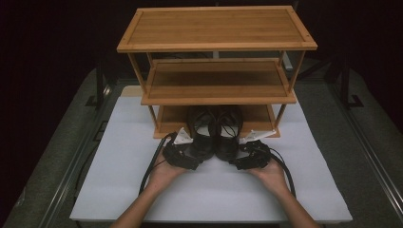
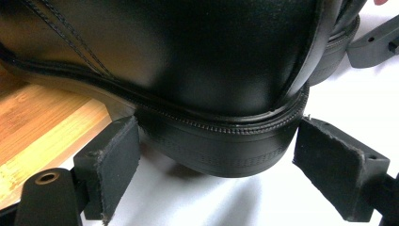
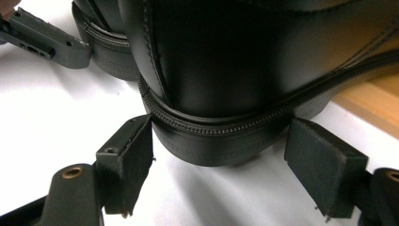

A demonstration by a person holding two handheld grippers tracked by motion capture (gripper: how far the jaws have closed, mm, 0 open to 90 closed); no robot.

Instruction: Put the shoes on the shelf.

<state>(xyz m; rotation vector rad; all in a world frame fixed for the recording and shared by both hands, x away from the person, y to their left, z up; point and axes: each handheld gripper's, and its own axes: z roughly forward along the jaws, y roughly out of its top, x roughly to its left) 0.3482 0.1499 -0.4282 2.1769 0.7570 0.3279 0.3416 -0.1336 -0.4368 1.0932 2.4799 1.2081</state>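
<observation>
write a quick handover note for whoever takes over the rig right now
Left tool: open, jaws either side of the left black shoe's heel, pads not pressing.
Right tool: open, jaws astride the right black shoe's heel.
Shoes: side by side, toes on the bamboo rack's bottom shelf, heels out over the white mat.
Done: pair part way onto the shelf.
Left: probably push them fully in.

No readable text, label, brand or number appears on anything here.
</observation>
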